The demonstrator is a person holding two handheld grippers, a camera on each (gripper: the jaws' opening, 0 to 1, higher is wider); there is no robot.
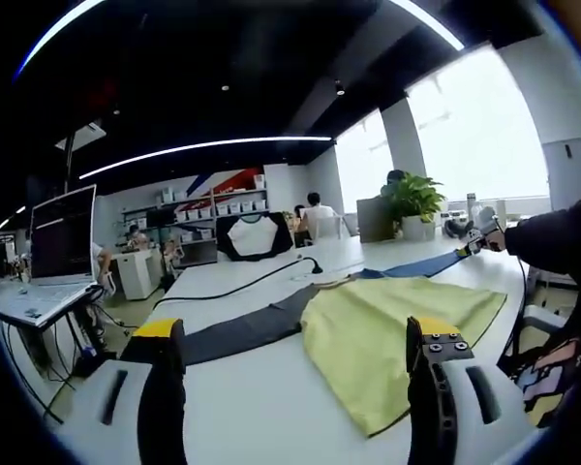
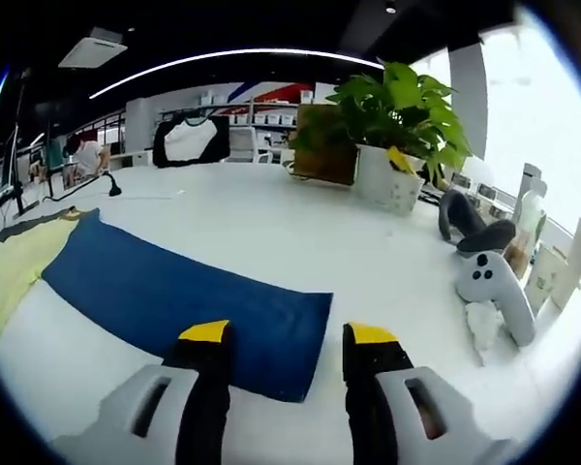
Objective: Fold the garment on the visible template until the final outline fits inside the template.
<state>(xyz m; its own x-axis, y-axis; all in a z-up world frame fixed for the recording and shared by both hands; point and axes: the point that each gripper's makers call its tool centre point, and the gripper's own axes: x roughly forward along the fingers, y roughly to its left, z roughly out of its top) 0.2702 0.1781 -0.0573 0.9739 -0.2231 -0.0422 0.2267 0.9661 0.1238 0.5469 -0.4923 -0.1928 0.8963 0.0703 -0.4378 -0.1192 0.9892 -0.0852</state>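
White table (image 1: 261, 407) is carrying everything, with an open office behind it (shelving, desks, a few seated people). You are holding the left gripper (image 1: 295, 363) above the near edge of the table, jaws spread wide and gripping nothing. Just beyond those jaws the yellow-green garment (image 1: 387, 339) is lying flat on the table, partly covering a dark grey strip (image 1: 237, 331) that is running out from under the garment toward the laptop (image 1: 53, 257) side. A black cable (image 1: 242, 286) is trailing across the table behind the garment.

You are keeping the right gripper (image 2: 283, 363) parted as well, nothing between its jaws, and it is hovering at the near corner of the blue strip (image 2: 184, 300). That strip is reaching away to meet the garment (image 2: 15, 266). Well apart from the garment, on the far side of the blue strip, a potted plant (image 2: 392, 126) is standing, with a white controller (image 2: 494, 286) lying near it.
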